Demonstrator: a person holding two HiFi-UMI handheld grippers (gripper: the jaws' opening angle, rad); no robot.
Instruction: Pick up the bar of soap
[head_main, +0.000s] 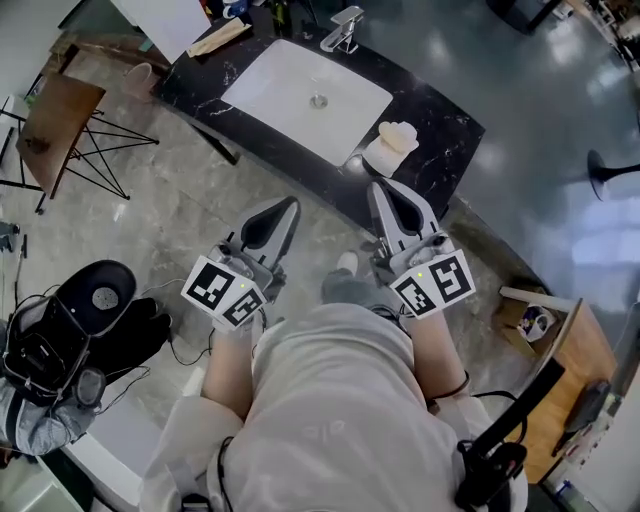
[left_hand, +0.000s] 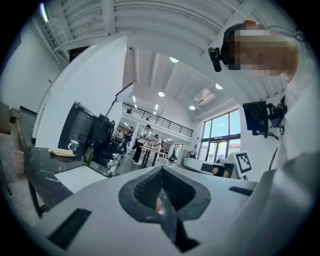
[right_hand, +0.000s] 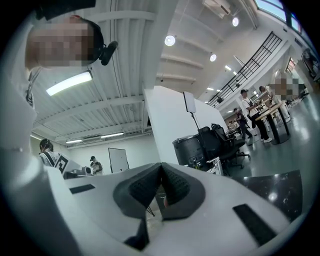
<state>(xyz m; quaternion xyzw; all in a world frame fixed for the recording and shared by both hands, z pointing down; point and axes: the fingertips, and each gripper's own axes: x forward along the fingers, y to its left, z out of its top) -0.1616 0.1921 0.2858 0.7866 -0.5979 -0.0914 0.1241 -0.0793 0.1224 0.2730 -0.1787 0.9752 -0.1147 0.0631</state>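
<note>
Both tongs, left gripper and right gripper, are clamped shut on nothing, held just short of the sink, so I'd guess the reach hasn't started. The bar of soap sits on its dish right beside the sink, closest to the right gripper.

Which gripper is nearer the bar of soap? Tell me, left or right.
Right. The right gripper sits just below the bar of soap, its shut tip near the counter edge. The left gripper, also shut, is farther off, down and left of it in the head view.
</note>
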